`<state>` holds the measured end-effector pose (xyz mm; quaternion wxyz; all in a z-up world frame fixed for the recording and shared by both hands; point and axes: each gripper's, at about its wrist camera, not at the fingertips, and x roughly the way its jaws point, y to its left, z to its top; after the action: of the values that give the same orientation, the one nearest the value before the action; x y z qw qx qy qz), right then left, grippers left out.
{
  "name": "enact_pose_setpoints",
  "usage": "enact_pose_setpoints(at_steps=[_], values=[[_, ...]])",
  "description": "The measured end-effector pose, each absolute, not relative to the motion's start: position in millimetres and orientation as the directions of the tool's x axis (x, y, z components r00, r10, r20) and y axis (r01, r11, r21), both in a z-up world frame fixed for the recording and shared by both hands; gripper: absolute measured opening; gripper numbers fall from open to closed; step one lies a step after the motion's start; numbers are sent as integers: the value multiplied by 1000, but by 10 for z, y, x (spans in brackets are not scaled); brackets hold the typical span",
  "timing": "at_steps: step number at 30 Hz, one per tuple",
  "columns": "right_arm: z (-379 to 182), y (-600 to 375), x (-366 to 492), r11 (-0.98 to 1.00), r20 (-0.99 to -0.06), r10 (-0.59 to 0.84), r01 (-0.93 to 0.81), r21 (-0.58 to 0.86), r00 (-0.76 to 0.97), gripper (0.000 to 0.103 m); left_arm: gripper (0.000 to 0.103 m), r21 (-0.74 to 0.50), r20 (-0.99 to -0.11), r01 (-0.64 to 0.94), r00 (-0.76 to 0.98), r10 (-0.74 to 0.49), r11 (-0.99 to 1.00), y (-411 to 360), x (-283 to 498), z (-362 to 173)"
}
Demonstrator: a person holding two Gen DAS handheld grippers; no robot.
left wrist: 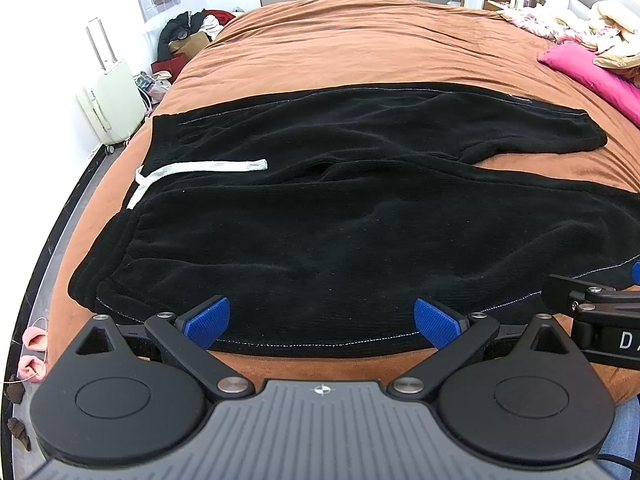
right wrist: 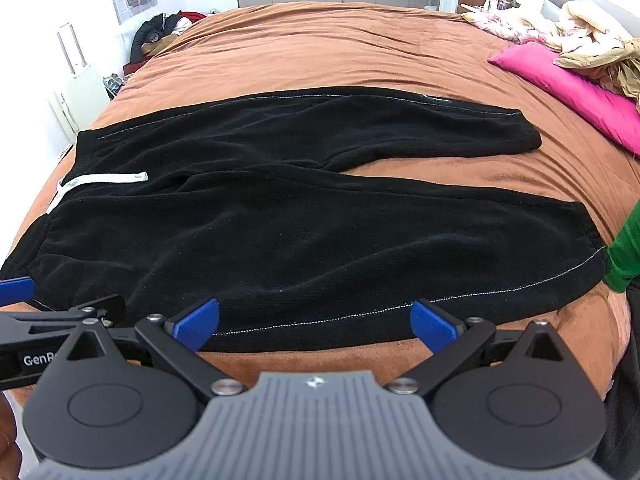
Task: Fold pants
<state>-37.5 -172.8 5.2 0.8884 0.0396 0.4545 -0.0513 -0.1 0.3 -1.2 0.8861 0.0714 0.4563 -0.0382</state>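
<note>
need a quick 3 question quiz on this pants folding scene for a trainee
1. True or false: the pants are already folded in half.
2. Which end of the pants has the white drawstring? A) the waist, at left B) a cuff, at right C) none is in view
3. Fill in: the left gripper and the right gripper both hover at the pants' near edge with fingers ____.

Key
1. False: they lie spread flat on the brown bed cover, the legs apart at the cuffs.
2. A
3. open; neither holds any cloth.
</note>
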Motion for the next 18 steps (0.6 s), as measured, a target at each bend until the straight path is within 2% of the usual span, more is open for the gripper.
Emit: enact_pose_setpoints(at_steps=[18], values=[[54,-1743,-378,991,-813,-56,130,25,580,98,103,91,-814,132,581,-3,987,-14,-9,4]])
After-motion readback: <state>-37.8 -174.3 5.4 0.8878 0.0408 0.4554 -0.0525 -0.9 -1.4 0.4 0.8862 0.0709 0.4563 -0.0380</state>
